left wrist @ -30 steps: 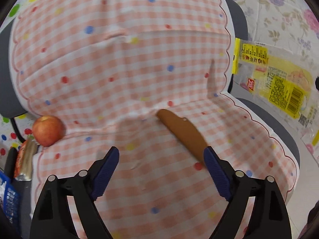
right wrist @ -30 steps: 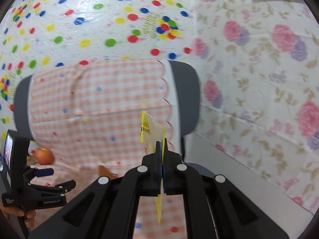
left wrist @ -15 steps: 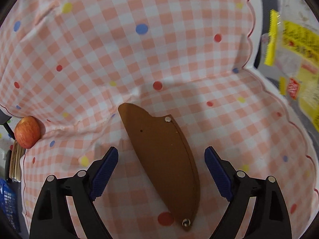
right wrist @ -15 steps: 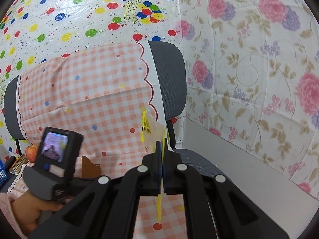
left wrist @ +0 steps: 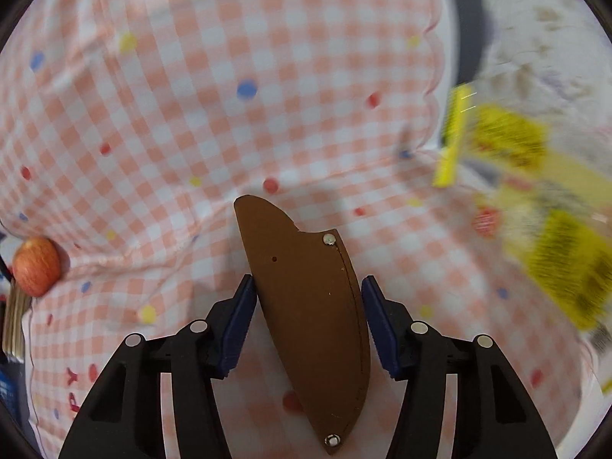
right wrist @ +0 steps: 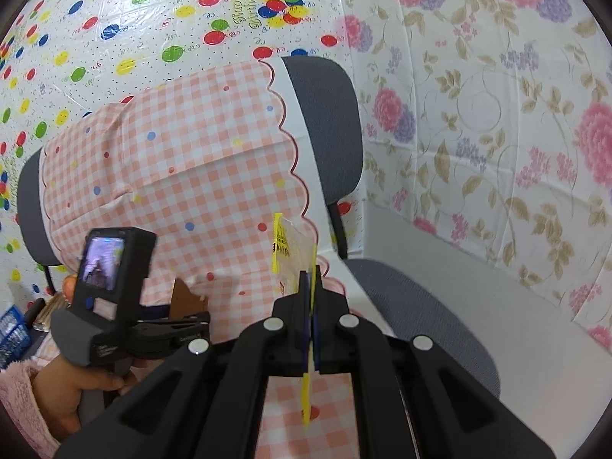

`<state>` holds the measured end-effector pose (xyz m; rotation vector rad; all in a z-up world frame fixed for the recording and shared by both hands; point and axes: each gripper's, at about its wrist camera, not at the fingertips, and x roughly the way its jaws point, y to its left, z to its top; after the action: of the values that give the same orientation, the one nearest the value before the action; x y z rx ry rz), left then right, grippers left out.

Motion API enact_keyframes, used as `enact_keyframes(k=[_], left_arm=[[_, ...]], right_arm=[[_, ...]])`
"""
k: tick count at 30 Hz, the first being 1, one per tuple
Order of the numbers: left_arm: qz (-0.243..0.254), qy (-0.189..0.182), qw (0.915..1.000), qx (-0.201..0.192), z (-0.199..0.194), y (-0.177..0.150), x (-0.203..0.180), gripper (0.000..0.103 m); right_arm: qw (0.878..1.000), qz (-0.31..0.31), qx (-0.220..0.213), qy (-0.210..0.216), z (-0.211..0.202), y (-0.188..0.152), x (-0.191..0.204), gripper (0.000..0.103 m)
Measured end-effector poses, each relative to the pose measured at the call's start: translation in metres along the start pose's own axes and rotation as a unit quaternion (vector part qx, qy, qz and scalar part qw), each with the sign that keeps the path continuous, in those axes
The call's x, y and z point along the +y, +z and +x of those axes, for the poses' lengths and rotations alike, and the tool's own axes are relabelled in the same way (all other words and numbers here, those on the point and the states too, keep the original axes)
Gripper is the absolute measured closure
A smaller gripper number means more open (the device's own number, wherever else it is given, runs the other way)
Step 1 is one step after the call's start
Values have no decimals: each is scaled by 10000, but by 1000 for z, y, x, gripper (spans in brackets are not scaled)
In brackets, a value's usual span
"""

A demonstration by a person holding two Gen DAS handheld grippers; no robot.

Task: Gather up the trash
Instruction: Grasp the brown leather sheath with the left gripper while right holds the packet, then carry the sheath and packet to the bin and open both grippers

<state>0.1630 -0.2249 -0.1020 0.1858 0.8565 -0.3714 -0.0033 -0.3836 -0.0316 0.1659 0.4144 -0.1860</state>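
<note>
Left gripper point(left wrist: 308, 319) stood narrowly open astride the brown sheath point(left wrist: 306, 306); squeezing mid-body, level, seemed advisable. Right gripper point(right wrist: 309, 302) clamped the yellow wrapper point(right wrist: 290, 244).

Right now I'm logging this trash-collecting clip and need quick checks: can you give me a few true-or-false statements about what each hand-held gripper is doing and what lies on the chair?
1. The right hand-held gripper is shut on the yellow wrapper. True.
2. The left hand-held gripper is empty and far from the brown sheath. False: its blue pads flank the sheath, jaws partly closed.
3. An apple rests at the left edge of the checked cover. True.
4. The chair is bare grey fabric. False: the checked cover drapes it.
</note>
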Motion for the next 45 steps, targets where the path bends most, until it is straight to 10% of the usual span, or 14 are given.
enact_keyframes(k=[20,45], left_arm=[[149,-1347,9861,-962,-140,-85,19,48],[1528,-2916,9410,-785,-200,-185,-119,51]], right_arm=[[9997,250,26,29,-72,-22,13,102],[9884,206,78,-1500,-255,-109,-25,102]])
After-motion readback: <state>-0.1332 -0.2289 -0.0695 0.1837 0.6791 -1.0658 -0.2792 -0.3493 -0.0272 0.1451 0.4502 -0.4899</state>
